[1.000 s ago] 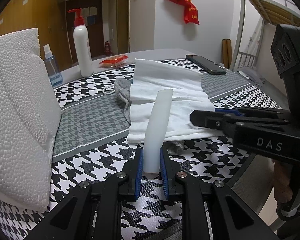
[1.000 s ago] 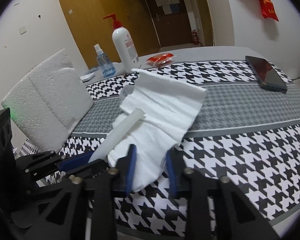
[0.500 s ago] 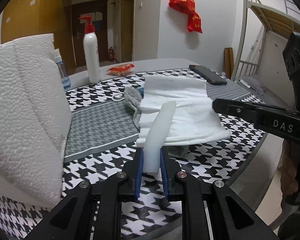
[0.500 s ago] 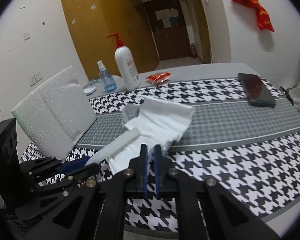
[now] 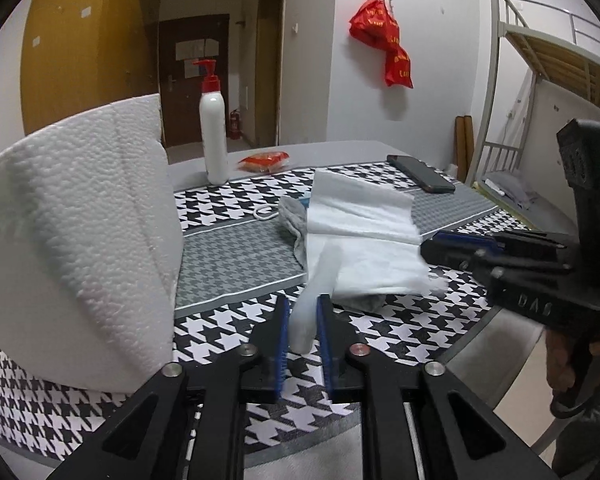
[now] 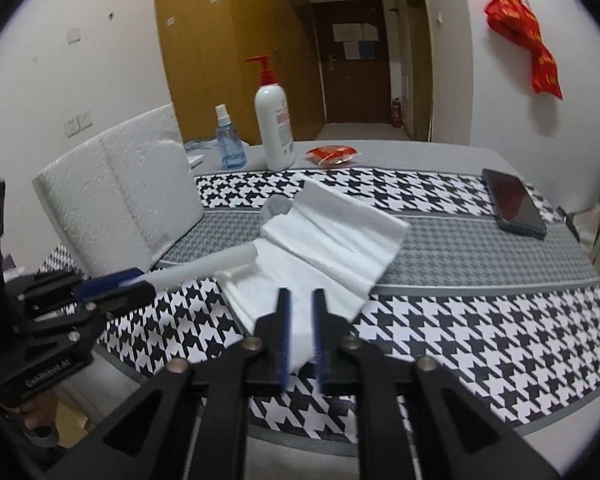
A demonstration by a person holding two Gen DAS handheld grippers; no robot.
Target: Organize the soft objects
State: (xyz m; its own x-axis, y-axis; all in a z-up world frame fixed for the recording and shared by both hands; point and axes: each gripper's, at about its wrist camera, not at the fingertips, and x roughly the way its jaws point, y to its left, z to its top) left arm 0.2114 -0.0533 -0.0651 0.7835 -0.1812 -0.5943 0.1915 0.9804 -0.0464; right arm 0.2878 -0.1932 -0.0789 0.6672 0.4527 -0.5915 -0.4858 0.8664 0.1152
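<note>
1. Gripping a rolled near corner of the white towel (image 5: 364,240), the left gripper (image 5: 302,322) has its blue pads pinched tight on the fabric.
2. Right gripper (image 6: 300,332): jaws have just been opening from a full close; they stand narrow with the towel's near edge between the pads, and contact reads as a light hold.
3. Judgement: two holds on the near edge keep it taut, probably for folding or lifting it off the grey cloth (image 5: 296,220) underneath.
4. Towel lies mid-table on the houndstooth tablecloth (image 6: 460,320), partly raised at the near edge.
5. Counts: one towel, one grey cloth, one foam block (image 5: 80,220), one pump bottle (image 6: 274,128), one spray bottle (image 6: 229,144), one phone (image 6: 514,208), one red packet (image 6: 334,155).
</note>
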